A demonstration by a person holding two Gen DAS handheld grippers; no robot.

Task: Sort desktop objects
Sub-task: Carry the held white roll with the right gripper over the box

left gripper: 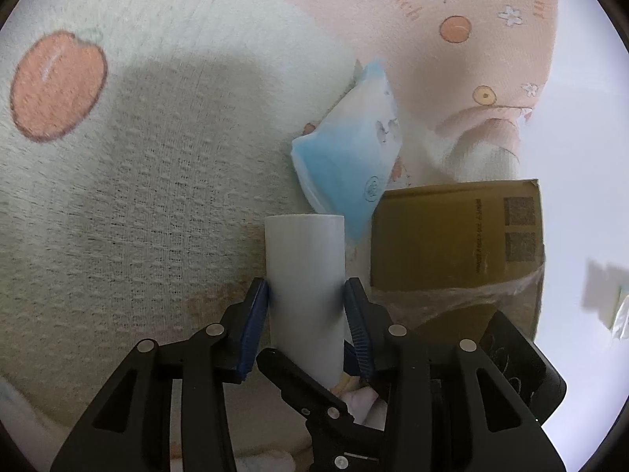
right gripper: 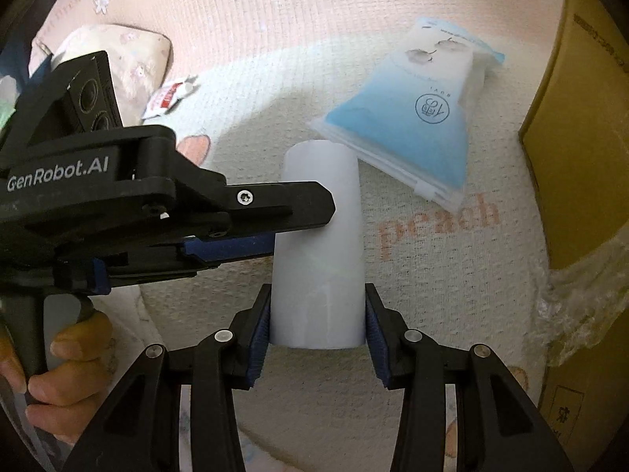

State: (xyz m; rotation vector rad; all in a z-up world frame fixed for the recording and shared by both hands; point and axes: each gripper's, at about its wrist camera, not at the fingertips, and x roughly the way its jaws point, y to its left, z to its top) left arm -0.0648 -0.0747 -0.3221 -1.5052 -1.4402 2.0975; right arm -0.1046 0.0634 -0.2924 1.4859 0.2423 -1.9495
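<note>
A plain white cylinder (left gripper: 304, 275) (right gripper: 318, 244) is held over the peach-print mat (left gripper: 137, 196). In the left wrist view my left gripper (left gripper: 306, 291) has its blue pads against both sides of the cylinder. The right wrist view shows my right gripper (right gripper: 318, 314) clamped on the cylinder's near end, pads touching both sides. There the left gripper (right gripper: 302, 224) reaches in from the left, one finger in front of the cylinder and one behind. A blue and white packet (left gripper: 350, 157) (right gripper: 412, 118) lies flat just past the cylinder's far end.
A brown cardboard box (left gripper: 456, 236) (right gripper: 570, 157) with loose plastic wrap stands right of the cylinder. A small red and white sachet (right gripper: 169, 94) and a pink patterned pouch (right gripper: 118, 51) lie at far left. A hand (right gripper: 67, 354) grips the left handle.
</note>
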